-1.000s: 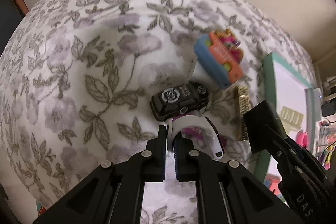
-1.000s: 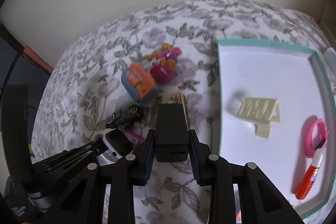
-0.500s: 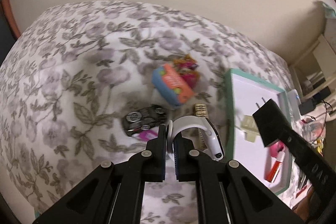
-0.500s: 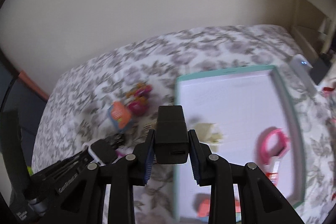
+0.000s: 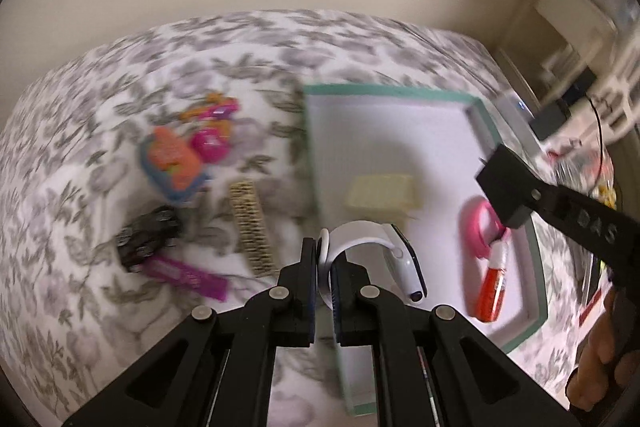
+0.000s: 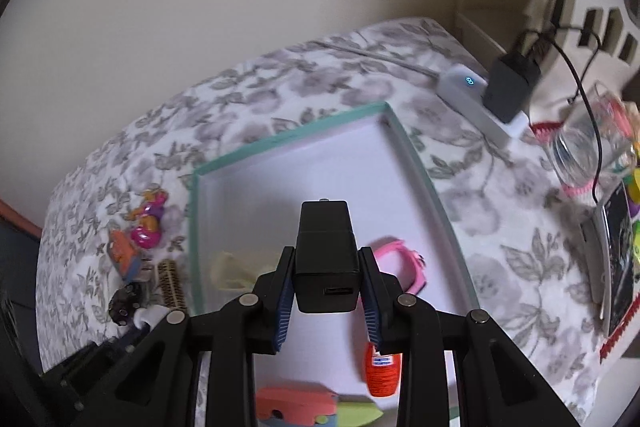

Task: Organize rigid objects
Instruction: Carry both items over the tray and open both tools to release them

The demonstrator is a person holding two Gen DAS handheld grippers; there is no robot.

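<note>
My left gripper [image 5: 325,267] is shut on the strap of a white smartwatch [image 5: 384,247] and holds it above the near left edge of the teal-rimmed white tray [image 5: 384,91]. My right gripper [image 6: 326,291] is shut on a black charger block [image 6: 325,255] and holds it over the tray [image 6: 420,163]; it also shows in the left wrist view [image 5: 506,183]. In the tray lie a cream plastic piece [image 5: 382,191], a pink band [image 5: 480,227] and an orange glue tube [image 5: 494,283].
On the floral cloth left of the tray lie a black toy car [image 5: 148,235], an orange-blue toy [image 5: 174,161], a pink toy [image 5: 210,143], a tan comb [image 5: 252,227] and a purple strip [image 5: 184,275]. A power strip [image 6: 476,99], glass [image 6: 584,147] and phone [image 6: 616,259] sit right of the tray.
Both grippers have lifted and swung right with their loads, from above the toys on the cloth to above the tray. The grips have not changed.
</note>
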